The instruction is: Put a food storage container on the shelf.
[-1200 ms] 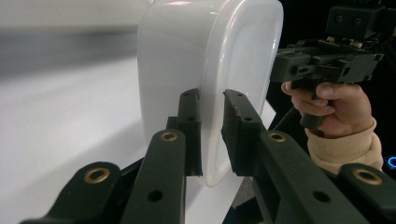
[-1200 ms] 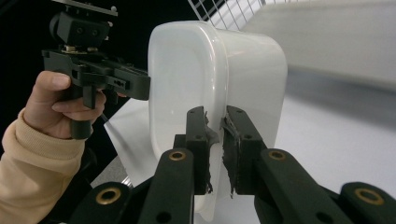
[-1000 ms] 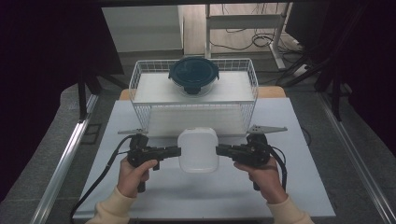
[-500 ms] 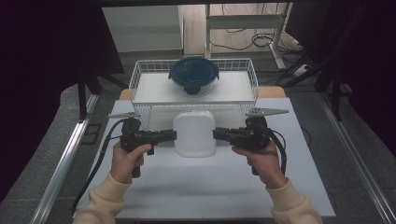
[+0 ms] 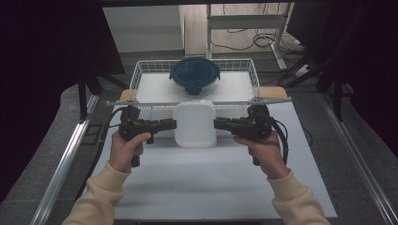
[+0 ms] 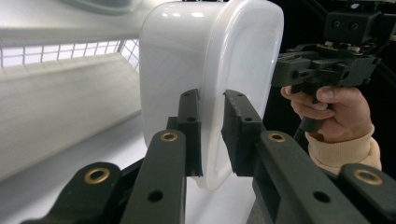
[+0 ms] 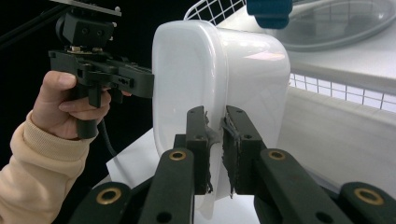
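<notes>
The white container [image 5: 195, 123] hangs above the tabletop [image 5: 206, 187], pinched at its rim from both sides. The left hand-held gripper [image 5: 172, 124] is clamped on its left edge and the right hand-held gripper [image 5: 218, 123] on its right edge. In each gripper view the two black jaws close on the thin lip of the lid, with the tub's body to one side of them. So the container lies straight between the two, inward from each, and both hands are equally near.

Just beyond the container, forward of both grippers, stands the white wire basket [image 5: 141, 75]. A round dark-blue lidded bowl [image 5: 195, 75] already sits inside it, toward its middle. The coming move probably carries the container forward over the basket's near rim, so the gap beside that bowl matters.

The container is smooth, glossy, slightly translucent plastic, a rounded rectangle whose longer side runs away from the person. The basket is thin white wire mesh, and the tabletop is a matte white sheet.
</notes>
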A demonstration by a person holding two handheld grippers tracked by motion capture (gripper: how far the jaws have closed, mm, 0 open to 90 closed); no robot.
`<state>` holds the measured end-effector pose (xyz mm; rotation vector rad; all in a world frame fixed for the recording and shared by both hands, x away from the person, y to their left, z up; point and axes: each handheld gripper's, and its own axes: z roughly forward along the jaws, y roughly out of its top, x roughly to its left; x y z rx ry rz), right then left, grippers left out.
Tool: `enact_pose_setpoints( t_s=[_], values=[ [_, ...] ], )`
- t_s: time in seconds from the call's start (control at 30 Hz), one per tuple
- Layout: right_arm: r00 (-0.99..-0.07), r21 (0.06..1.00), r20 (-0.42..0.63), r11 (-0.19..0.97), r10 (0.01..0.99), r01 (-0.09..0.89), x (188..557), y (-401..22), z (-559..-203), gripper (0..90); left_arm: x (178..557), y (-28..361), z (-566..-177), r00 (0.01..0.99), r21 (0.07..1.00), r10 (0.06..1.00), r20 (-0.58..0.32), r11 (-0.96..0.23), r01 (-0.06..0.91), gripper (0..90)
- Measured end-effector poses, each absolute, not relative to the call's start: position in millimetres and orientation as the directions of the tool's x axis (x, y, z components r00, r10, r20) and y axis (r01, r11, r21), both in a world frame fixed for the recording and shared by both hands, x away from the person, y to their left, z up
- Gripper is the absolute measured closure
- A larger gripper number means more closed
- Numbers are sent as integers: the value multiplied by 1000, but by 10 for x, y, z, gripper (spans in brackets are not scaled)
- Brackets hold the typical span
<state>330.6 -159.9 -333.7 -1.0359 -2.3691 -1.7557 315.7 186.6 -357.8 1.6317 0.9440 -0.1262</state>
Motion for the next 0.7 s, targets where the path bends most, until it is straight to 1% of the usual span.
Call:
enact_pose_setpoints(
  t_s=[0.7],
  values=[
    [-792,859,354,162,498,485,3528,-1493,-2980,800,3369,1951,-3213,668,791,522,-530,19,612,777]
  ],
)
